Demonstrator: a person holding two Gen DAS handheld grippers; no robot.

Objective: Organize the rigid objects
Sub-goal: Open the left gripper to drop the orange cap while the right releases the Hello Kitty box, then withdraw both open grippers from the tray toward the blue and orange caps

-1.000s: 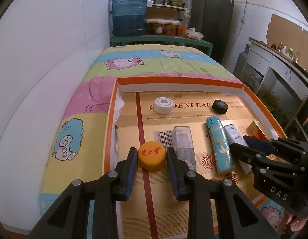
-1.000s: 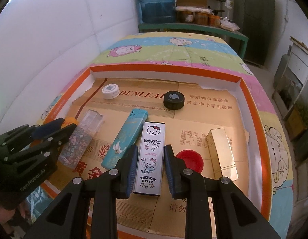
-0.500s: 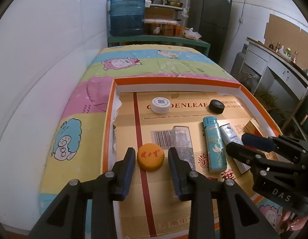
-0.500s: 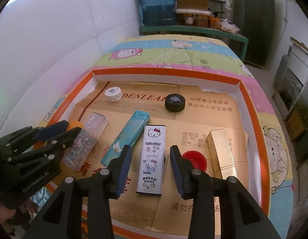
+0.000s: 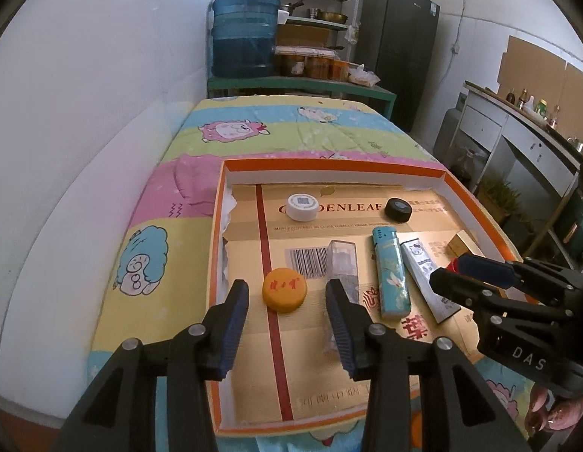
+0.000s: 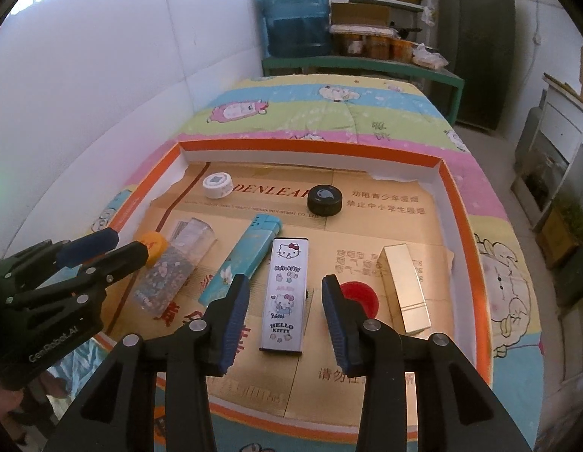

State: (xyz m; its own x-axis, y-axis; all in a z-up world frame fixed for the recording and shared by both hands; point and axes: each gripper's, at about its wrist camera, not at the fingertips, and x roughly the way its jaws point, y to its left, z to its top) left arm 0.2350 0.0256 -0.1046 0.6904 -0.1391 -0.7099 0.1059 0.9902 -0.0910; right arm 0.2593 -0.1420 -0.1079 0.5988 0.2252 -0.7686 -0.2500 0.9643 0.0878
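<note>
A second ago the left gripper [image 5: 286, 303] clamped the orange cap [image 5: 284, 289]. Now its jaws stand apart on either side of the cap with clear gaps, and they are opening further. The cap lies flat on the cardboard lining of the orange-rimmed tray [image 5: 338, 164], on the red stripe, near the tray's left wall.

The right gripper [image 6: 286, 303] has likewise let go of the Hello Kitty case [image 6: 286, 293]. Its jaws were pressed on the case's sides a second ago; now they sit apart with the case's near half between them, touching neither pad. The opening matches the frame half a second back.

The case lies flat, its long axis running away from the camera, cat's-head end far, lettered end near. The teal lighter [image 6: 240, 265] lies just left of it, tilted so its cap end leans toward the case's far end. The clear glitter case [image 6: 174, 267] lies left again, tilted the same way. The gold box [image 6: 404, 286] lies right of the Hello Kitty case, near the tray's right wall, its long axis also running away from the camera. The red cap [image 6: 357, 295] lies between them, partly hidden by the right jaw. The white cap [image 6: 217, 185] and black cap [image 6: 325, 199] rest near the far wall. The tray sits on a bed [image 6: 329, 113] with a cartoon cover.
</note>
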